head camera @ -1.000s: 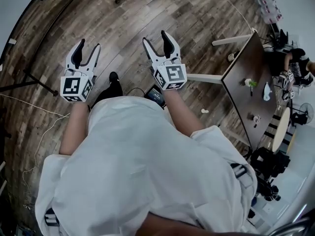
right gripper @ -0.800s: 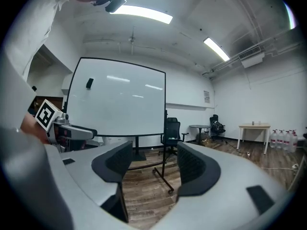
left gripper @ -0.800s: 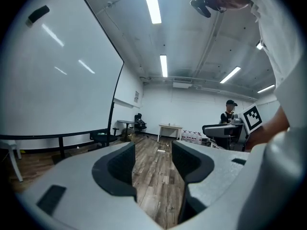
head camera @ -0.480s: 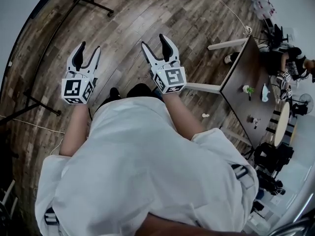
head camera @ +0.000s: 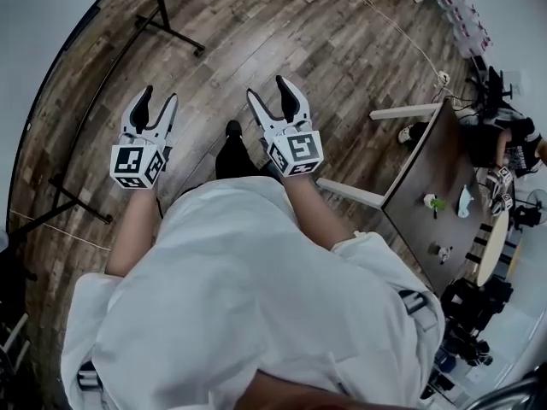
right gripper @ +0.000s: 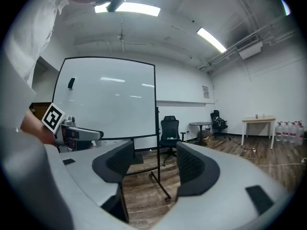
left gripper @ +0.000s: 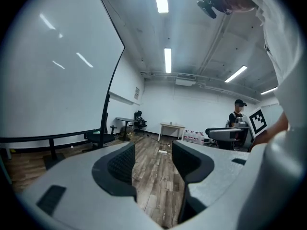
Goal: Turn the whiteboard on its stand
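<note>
The left gripper [head camera: 157, 95] and the right gripper [head camera: 269, 86] are held with jaws parted; nothing is gripped or touched, and only wooden floor [head camera: 282, 24] is seen between them. The whiteboard [right gripper: 108, 99] is seen upright on its stand [right gripper: 159, 178], well apart from the right gripper. No writing can be read on it. A small dark thing [right gripper: 71, 83] near its top cannot be made out. Its lower left part is covered by the left gripper.
</note>
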Demonstrator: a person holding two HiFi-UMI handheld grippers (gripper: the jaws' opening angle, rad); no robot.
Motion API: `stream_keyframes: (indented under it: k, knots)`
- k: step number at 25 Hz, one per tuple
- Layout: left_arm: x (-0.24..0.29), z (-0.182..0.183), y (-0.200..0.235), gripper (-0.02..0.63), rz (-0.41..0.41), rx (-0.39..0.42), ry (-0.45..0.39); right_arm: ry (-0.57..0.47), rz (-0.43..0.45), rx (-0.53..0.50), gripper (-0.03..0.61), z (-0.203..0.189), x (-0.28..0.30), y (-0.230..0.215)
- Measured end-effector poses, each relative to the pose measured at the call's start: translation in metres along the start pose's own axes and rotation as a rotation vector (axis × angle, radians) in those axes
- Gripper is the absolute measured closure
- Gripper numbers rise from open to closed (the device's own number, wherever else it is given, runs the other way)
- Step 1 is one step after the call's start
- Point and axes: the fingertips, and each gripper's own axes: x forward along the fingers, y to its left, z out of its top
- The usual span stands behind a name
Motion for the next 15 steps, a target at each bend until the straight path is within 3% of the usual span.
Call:
stream_keyframes:
  k: [6,10,15]
  knots:
    - [0.092,0.043,0.006,0.393,0.053,0.095,-0.035,-0.02,0.08,0.011,0.302,0.019,0.075,-0.074]
    - [0.149,0.054,0.01,0.391,0.084,0.087,-0.028,-0.028,0.148,0.008,0.304,0.029,0.12,-0.118]
    - [0.202,0.063,0.013,0.391,0.13,0.049,-0.037,-0.036,0.191,0.074,0.31,0.034,0.159,-0.172]
